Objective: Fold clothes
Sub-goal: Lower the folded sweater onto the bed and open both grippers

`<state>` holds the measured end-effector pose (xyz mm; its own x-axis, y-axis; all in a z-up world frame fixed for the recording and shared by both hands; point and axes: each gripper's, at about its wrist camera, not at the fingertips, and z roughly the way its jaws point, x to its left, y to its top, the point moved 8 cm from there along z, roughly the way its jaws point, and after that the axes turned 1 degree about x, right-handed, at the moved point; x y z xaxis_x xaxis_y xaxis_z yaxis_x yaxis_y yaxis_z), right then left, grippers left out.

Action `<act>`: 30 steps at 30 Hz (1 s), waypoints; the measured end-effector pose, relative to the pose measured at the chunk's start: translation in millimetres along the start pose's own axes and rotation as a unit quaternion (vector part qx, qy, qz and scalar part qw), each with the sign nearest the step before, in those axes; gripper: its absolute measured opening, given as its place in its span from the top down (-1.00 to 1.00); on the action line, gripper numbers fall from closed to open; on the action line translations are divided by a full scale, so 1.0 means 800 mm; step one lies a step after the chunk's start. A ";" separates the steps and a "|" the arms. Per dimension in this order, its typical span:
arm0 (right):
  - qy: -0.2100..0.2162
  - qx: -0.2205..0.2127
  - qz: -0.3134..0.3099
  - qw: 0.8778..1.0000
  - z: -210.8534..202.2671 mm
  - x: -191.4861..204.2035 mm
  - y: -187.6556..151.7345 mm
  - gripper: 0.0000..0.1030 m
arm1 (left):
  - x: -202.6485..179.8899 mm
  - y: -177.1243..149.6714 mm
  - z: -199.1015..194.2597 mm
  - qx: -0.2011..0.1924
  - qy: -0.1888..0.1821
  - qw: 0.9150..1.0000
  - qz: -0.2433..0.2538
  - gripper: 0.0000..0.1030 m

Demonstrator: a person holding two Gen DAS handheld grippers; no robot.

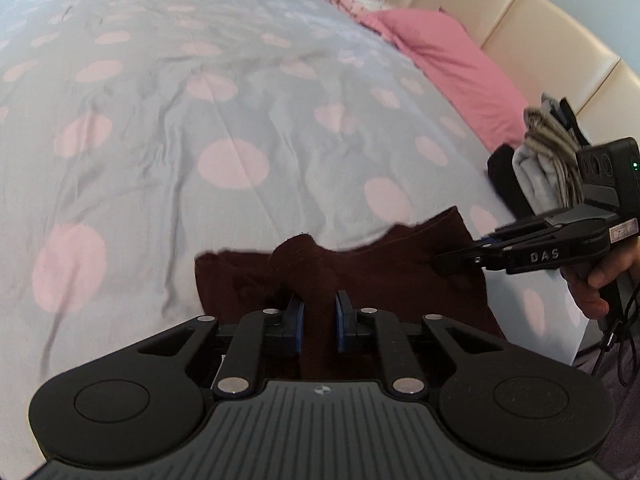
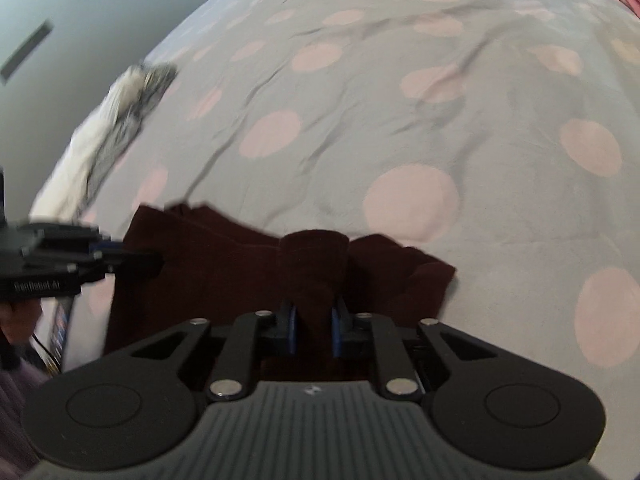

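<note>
A dark maroon garment [image 1: 380,276] lies at the near edge of the bed, partly lifted off the cover. In the left wrist view my left gripper [image 1: 320,308] is shut on a raised fold of it, with cloth filling the gap between the blue pads. My right gripper [image 1: 444,260] comes in from the right, its tips at the garment's right edge. The right wrist view shows the same garment [image 2: 208,256] with a bunched hump clamped in the right gripper [image 2: 314,316]. There the left gripper [image 2: 154,262] reaches onto the cloth's left edge.
The bed wears a grey cover with pink dots [image 1: 200,100]. A pink pillow [image 1: 448,56] and a beige headboard [image 1: 540,28] are at the right. Folded grey and beige clothes [image 1: 548,160] are stacked behind the right gripper. White and patterned clothes [image 2: 116,120] lie along the bed's left edge.
</note>
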<state>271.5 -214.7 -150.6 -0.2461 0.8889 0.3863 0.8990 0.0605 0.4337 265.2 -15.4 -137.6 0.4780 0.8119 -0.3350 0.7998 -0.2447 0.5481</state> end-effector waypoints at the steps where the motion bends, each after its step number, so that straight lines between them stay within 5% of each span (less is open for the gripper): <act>1: 0.002 -0.004 0.020 1.000 -0.002 -0.006 0.003 0.66 | 0.003 0.002 0.002 -0.002 0.002 1.000 -0.003 0.76; 5: -0.003 0.009 0.062 0.998 0.015 -0.024 0.003 0.65 | 0.011 -0.004 0.027 0.018 0.017 1.000 -0.003 0.75; 11: -0.017 0.008 0.083 0.996 0.021 -0.033 0.008 0.51 | 0.014 0.001 0.032 0.024 0.029 0.999 -0.010 0.47; 16: -0.043 -0.029 0.051 0.997 -0.012 -0.022 0.027 0.23 | 0.011 0.017 -0.002 -0.020 0.057 0.998 0.007 0.22; 21: -0.048 -0.060 0.037 0.996 -0.042 -0.015 0.034 0.27 | -0.001 0.023 -0.043 -0.074 0.082 0.993 0.029 0.25; 24: -0.042 -0.068 -0.004 0.997 -0.052 0.007 0.026 0.28 | -0.026 0.011 -0.059 -0.075 0.070 0.992 0.068 0.51; 30: -0.029 -0.062 -0.103 0.992 -0.072 0.063 -0.014 0.30 | -0.085 -0.053 -0.078 -0.074 0.066 0.985 0.141 0.57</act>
<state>227.7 -196.9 -88.9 -0.3952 0.8887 0.2325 0.7793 0.1903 0.5971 176.1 -27.0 -90.3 0.6147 0.7867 -0.0570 0.5753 -0.3978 0.7147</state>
